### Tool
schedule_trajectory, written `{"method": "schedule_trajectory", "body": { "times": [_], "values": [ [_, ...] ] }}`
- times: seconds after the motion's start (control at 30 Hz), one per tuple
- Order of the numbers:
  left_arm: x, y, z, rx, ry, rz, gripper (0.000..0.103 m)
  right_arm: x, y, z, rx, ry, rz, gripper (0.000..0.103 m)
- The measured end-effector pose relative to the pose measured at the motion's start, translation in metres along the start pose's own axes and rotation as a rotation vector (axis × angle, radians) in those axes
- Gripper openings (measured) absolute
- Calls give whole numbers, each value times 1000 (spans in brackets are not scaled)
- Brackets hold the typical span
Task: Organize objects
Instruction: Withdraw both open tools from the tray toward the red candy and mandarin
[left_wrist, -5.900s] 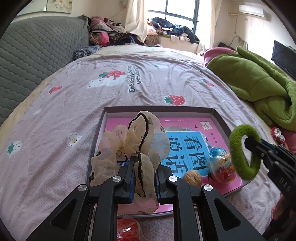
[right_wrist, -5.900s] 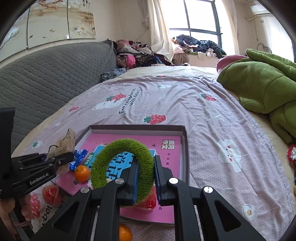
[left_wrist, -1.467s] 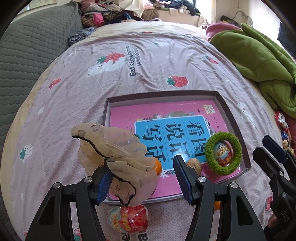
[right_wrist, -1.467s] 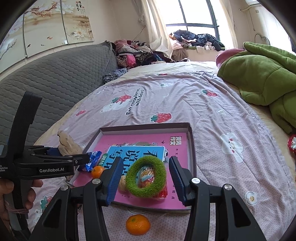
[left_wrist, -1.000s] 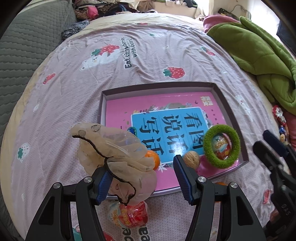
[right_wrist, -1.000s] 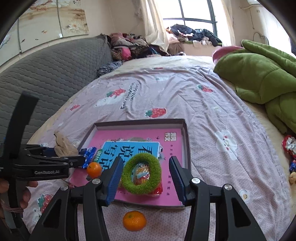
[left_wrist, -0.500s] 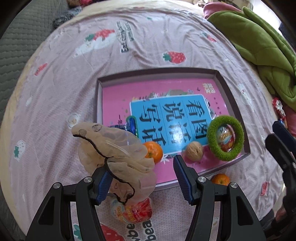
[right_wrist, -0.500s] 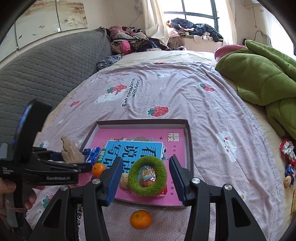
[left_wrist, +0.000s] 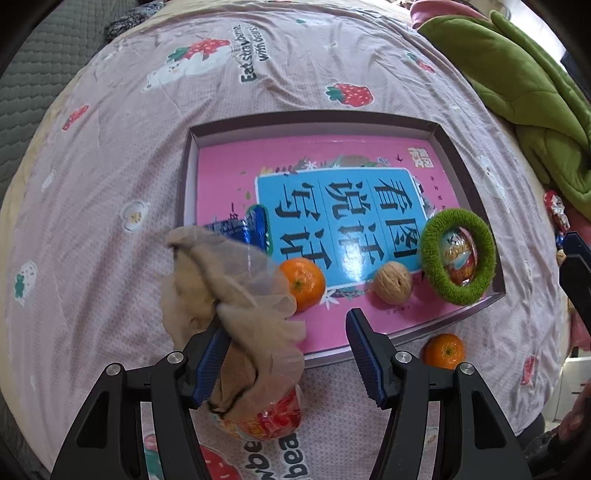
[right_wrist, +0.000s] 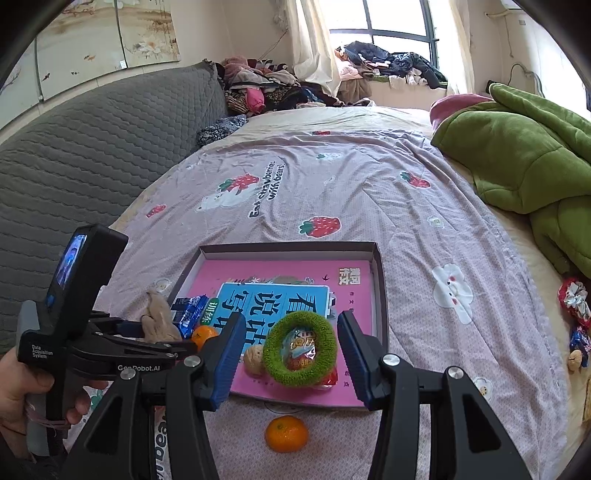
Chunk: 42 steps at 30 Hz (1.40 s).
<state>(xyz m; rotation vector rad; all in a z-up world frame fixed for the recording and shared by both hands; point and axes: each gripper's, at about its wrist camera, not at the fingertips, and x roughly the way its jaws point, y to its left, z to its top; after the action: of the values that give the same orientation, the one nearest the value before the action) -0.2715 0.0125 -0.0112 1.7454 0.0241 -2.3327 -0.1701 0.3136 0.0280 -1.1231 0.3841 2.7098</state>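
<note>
- Home bedroom: bed (right_wrist: 369, 192) w/ strawberry-print sheet, grey quilted headboard (right_wrist: 92, 147)
- Green duvet (right_wrist: 517, 155) bunched at side
- Clothes pile (right_wrist: 266, 88) by curtained window (right_wrist: 399, 22)

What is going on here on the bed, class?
A person is sorting small things into a shallow box on the bed, one claw in each hand. The left claw is open, yet a beige scrunchie hangs off one finger. The right claw is open above a green ring that lies in the box around a wrapped egg. One orange is inside, another outside.
</note>
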Motion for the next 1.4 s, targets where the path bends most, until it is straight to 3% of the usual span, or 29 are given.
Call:
{"method": "schedule_trajectory", "body": {
  "times": [0.47, 1.4],
  "values": [
    [-2, -11, -16, 16, -23, 5, 65, -7, -5, -14, 11, 4, -10, 51],
    [-69, -18, -46, 32, -145, -6, 65, -64, 12, -23, -20, -65, -20, 51]
  ]
}}
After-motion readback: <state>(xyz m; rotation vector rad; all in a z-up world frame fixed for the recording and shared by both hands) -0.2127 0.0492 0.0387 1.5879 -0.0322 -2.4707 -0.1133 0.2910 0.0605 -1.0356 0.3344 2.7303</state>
